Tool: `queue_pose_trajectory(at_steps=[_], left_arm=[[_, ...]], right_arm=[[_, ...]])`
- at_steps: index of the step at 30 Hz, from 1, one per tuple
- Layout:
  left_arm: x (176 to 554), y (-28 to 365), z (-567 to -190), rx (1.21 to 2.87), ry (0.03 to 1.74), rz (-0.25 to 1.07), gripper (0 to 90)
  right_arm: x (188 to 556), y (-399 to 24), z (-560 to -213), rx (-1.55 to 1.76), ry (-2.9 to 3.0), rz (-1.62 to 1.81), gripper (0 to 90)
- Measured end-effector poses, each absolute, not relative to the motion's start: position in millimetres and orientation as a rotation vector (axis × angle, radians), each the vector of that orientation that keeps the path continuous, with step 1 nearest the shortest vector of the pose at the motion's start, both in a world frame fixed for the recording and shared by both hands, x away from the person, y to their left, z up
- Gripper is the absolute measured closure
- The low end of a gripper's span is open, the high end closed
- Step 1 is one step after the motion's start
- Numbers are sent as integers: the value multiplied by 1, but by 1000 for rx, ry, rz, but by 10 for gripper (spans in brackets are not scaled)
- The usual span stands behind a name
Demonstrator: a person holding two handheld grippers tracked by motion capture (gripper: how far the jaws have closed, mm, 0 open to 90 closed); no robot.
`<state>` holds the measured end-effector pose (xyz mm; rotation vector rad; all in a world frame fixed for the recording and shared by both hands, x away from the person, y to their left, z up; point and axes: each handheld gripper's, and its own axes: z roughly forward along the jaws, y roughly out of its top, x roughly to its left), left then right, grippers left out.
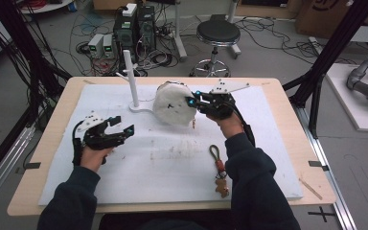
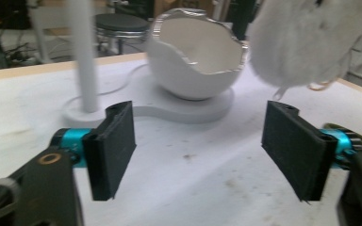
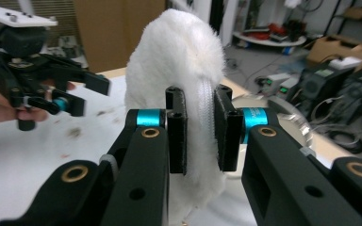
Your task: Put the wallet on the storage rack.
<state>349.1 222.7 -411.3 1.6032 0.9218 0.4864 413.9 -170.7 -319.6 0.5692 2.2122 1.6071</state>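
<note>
White fluffy plush pouch (image 3: 174, 61) is pinched at its zipper edge by right gripper (image 3: 200, 129), held just above eggshell-shaped bowl (image 2: 195, 59), probably for lowering in; grip should be kept firm. Left gripper (image 2: 202, 150) fingers wide, unladen, over tabletop (image 1: 268, 158).

I am finding no text, label, brand or number that can be read here. A black cross mark (image 1: 324, 213) is showing on the floor beside the table's near right corner; lettering on a far cardboard box (image 1: 323, 14) is staying too blurred to read.
</note>
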Motion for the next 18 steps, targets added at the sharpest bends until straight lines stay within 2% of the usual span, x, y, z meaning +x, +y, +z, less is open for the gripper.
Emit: queue_pose_trajectory(at_steps=[3, 11, 18], left_arm=[[349, 243, -413, 1563, 980, 506, 251], [349, 245, -418, 1561, 997, 493, 260], [350, 249, -419, 1538, 1018, 483, 260]], right_arm=[[421, -168, -310, 543, 2186, 1595, 786], [451, -157, -289, 486, 2145, 1508, 785], [477, -145, -285, 459, 2127, 1459, 783]])
